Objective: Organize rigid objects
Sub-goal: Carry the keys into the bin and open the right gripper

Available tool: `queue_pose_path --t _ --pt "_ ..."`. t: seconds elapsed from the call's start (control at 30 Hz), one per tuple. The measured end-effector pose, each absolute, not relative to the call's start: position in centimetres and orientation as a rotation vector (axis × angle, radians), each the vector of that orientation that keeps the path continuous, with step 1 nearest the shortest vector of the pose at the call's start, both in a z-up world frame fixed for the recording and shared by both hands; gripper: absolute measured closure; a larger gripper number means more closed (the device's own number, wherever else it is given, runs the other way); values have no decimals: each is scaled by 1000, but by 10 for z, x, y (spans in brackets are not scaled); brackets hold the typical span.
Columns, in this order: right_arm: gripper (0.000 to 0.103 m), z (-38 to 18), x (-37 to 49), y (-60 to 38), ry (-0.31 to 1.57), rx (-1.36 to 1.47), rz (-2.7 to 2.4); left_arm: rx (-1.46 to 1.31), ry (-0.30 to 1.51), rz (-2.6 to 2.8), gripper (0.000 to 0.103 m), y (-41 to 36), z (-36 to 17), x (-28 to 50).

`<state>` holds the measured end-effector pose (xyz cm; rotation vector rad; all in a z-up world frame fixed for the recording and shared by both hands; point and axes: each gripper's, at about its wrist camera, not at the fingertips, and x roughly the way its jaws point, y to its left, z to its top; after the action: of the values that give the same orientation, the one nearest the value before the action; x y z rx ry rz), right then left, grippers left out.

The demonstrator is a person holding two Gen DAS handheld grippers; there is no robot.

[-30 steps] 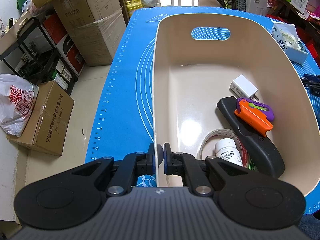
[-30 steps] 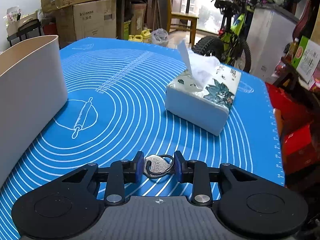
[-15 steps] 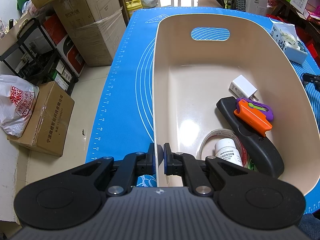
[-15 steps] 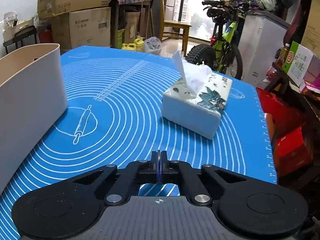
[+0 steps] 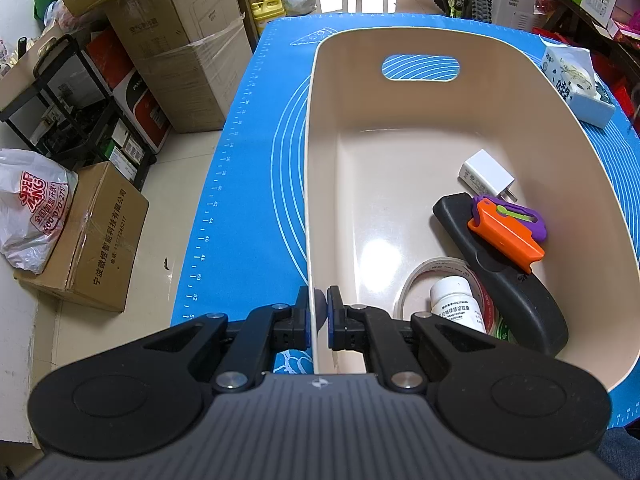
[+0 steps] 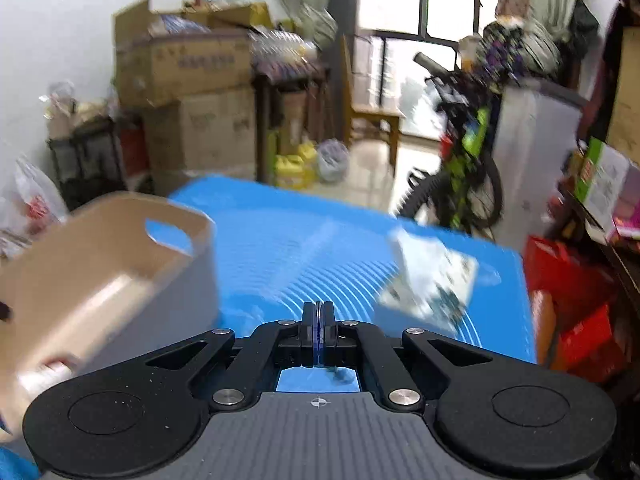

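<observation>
A beige bin (image 5: 440, 128) stands on the blue mat (image 5: 248, 168). My left gripper (image 5: 319, 310) is shut on the bin's near-left rim. Inside lie a white charger (image 5: 486, 175), an orange and purple toy (image 5: 506, 232) on a long black object (image 5: 516, 292), a white pill bottle (image 5: 456, 304) and a tape roll (image 5: 416, 280). My right gripper (image 6: 319, 334) is shut on a thin key, seen edge-on between the pads, raised above the mat with the bin (image 6: 100, 276) to its left. This view is blurred.
A tissue box (image 5: 576, 84) sits on the mat right of the bin, also in the right wrist view (image 6: 432, 284). Cardboard boxes (image 5: 180, 40), a black shelf and a plastic bag (image 5: 32, 208) stand off the table's left. A bicycle (image 6: 464, 152) stands behind.
My right gripper closed on the key on the mat, then lifted and swung left toward the bin. My left gripper and the bin have not moved.
</observation>
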<state>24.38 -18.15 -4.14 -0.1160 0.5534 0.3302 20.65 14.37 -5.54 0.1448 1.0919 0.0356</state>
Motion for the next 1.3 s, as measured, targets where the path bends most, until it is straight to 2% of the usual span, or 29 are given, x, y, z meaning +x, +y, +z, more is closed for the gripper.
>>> queue_pose_path --t 0.2,0.4,0.63,0.97,1.07,1.2,1.27,1.3 --pt "91 -2 232 -140 483 -92 459 143 1092 37 94 144 -56 207" --pt "91 -1 226 -90 487 -41 548 134 1091 39 94 145 -55 207" --pt "91 -31 227 -38 651 -57 591 130 1090 40 94 145 -55 207" --pt "89 -71 227 -27 841 -1 517 129 1088 45 94 143 -57 206" --pt "83 -67 226 -25 857 7 510 126 1087 49 94 143 -57 206" --pt "45 -59 219 -29 828 18 484 128 1083 55 94 143 -55 205" --pt "42 -53 213 -33 809 30 473 125 1067 61 93 143 -51 202" --pt "39 -49 210 -36 803 36 468 121 1062 59 88 142 -48 200"
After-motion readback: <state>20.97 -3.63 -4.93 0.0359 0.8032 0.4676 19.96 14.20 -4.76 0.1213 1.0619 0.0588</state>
